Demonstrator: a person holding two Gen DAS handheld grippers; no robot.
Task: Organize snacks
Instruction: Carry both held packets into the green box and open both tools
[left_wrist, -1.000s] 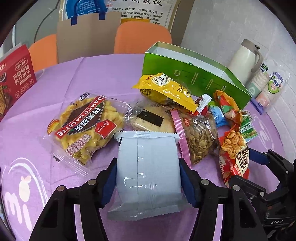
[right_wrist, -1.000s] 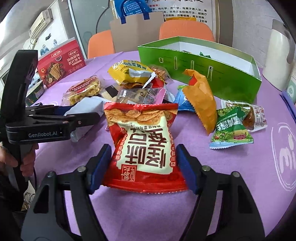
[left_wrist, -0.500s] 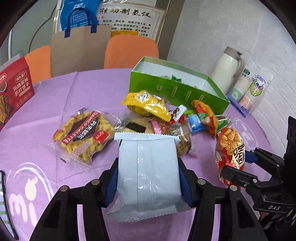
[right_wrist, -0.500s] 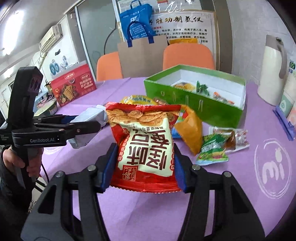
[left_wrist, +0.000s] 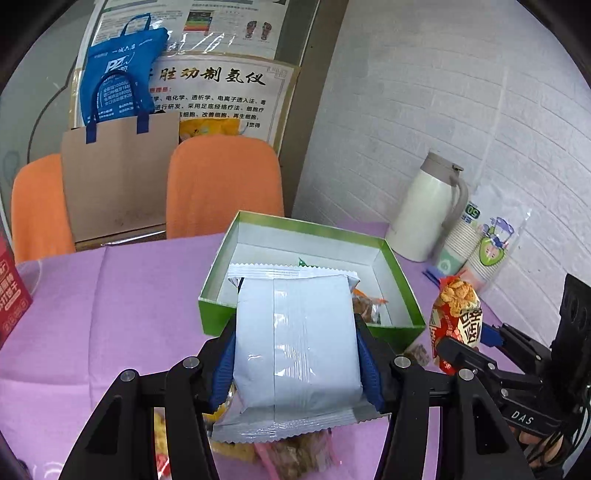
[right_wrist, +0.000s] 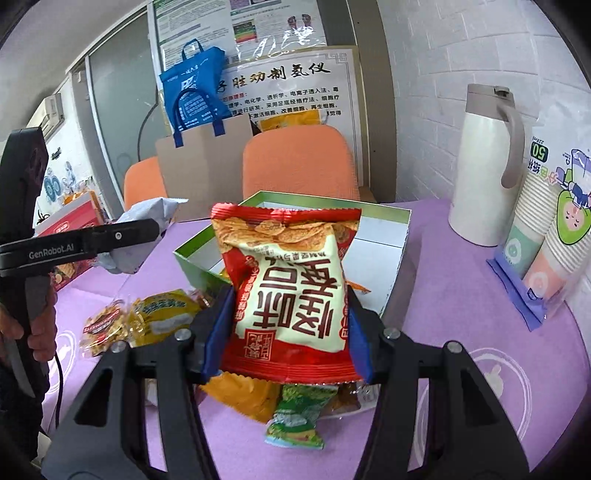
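Note:
My left gripper (left_wrist: 295, 332) is shut on a pale blue-grey packet (left_wrist: 295, 343), held in the air in front of the open green box (left_wrist: 218, 310). The packet hides part of the box's inside, where a few snacks lie. In the right wrist view, my right gripper (right_wrist: 286, 306) is shut on a red chip bag (right_wrist: 288, 288), also lifted and just before the green box (right_wrist: 188, 262). The left gripper (right_wrist: 140, 236) with its pale packet (right_wrist: 147, 210) shows at the left there. The red bag (left_wrist: 458, 317) appears at the right in the left wrist view.
Loose snacks lie on the purple table (right_wrist: 461, 314) under the grippers: a yellow packet (right_wrist: 166, 314), an orange one (right_wrist: 240, 398), a green one (right_wrist: 299, 417). A white thermos (right_wrist: 487, 166) and a paper cup pack (right_wrist: 546, 229) stand right. Orange chairs (left_wrist: 221, 184) stand behind.
Both grippers closed on their packets, then lifted them off the table and carried them toward the green box. The loose snacks have dropped low in both views.

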